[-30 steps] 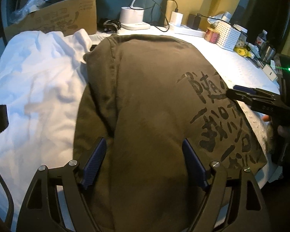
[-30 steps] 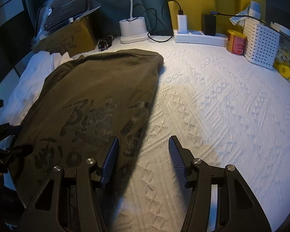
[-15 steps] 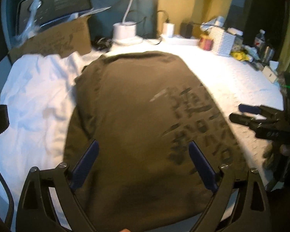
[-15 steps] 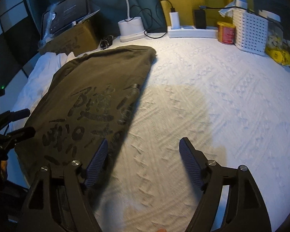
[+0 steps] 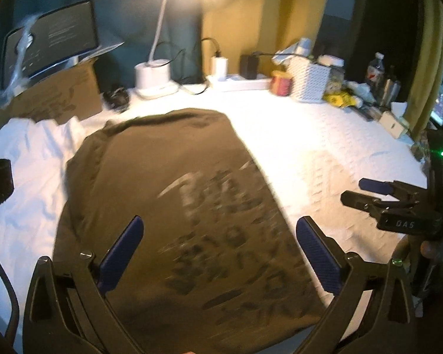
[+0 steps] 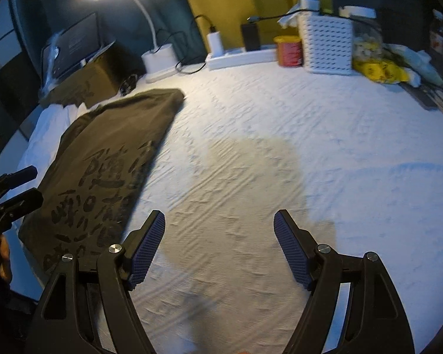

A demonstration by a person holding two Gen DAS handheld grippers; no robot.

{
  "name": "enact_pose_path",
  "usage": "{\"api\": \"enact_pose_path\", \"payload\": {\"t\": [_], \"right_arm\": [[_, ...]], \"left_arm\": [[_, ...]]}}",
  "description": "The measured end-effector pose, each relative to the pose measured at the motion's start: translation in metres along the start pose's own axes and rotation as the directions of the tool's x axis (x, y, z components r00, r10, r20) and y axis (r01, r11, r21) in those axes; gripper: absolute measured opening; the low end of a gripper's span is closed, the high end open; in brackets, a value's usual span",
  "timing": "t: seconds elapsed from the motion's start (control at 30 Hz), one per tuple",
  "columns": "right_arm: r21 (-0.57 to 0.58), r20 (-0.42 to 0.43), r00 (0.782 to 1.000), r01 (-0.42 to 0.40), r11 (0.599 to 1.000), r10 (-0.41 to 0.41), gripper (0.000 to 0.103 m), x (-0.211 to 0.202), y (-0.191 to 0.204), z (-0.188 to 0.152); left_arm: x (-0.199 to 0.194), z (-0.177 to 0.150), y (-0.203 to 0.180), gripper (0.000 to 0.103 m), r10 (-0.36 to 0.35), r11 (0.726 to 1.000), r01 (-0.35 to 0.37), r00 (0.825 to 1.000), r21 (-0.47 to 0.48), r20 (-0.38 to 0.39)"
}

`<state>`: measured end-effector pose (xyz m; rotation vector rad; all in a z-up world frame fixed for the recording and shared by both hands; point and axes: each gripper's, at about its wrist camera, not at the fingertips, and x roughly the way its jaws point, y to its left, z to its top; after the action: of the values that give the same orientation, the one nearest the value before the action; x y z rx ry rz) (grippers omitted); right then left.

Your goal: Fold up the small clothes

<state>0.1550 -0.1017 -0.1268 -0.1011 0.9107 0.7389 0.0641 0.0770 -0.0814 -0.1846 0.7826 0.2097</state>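
Your olive-brown T-shirt carries black brush-style characters across its lower right part (blurred in the left view). It lies on a white bedspread with a raised woven pattern. Your gripper pads are dark blue on black frames. At upper right stand a red-and-yellow tin and a white perforated basket.

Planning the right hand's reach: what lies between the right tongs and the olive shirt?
Only bare white bedspread, as the right wrist view shows. The right tongs hang open beside the shirt, apart from it.
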Motion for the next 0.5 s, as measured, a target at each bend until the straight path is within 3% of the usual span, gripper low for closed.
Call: {"api": "enact_pose_path", "payload": {"t": [0.33,0.5], "right_arm": [[0.020,0.070,0.996,0.059,0.998,-0.060,0.079,-0.036,-0.031,0.012],[0.016,0.119,0.989,0.086,0.996,-0.087,0.079,-0.058,-0.035,0.021]], "left_arm": [[-0.004,0.023,-0.029,0.102,-0.025,1.000,0.026,0.998,-0.010,0.053],[-0.014,0.035,-0.041,0.102,-0.008,0.999,0.004,0.994,0.040,0.106]]}}
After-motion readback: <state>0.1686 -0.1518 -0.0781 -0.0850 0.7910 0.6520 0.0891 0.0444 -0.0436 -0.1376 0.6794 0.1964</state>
